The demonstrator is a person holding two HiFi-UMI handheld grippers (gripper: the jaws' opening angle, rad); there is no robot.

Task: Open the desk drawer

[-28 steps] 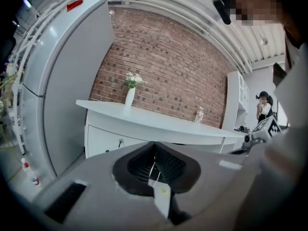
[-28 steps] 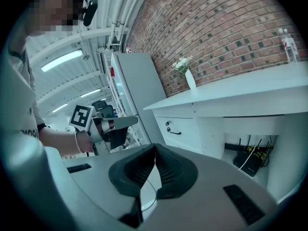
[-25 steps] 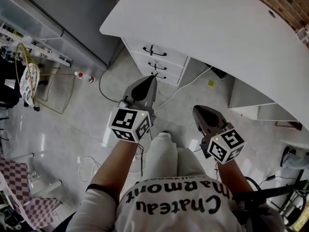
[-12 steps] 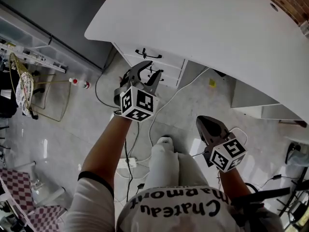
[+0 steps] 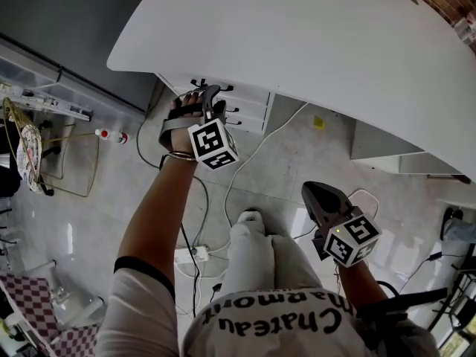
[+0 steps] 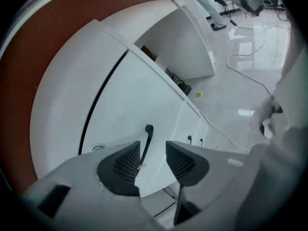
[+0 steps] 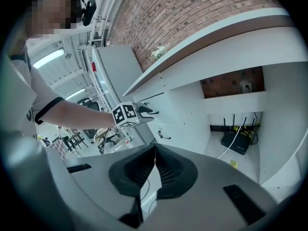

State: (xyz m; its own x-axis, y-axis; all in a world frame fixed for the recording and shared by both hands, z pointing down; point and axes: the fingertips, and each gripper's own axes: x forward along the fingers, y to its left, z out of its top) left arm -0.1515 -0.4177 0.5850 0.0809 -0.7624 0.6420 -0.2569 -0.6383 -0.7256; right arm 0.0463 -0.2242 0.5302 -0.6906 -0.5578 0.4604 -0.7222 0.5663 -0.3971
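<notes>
A broad white tabletop (image 5: 312,43) curves over a drawer stack (image 5: 251,114) under its left end. The person's shirt (image 5: 275,314) reads "Chateau Marmont". The top drawer (image 5: 249,95) sits shut, flush with those below. The left tongs (image 6: 153,153) stand apart at its front, and the black handle (image 6: 147,141) shows in the gap, unpinched. The right tongs (image 7: 154,165) hang low, pressed together and empty.

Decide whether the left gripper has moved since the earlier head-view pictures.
Yes: the grey left gripper moved up-frame, toward the black handle of the white drawer unit.
</notes>
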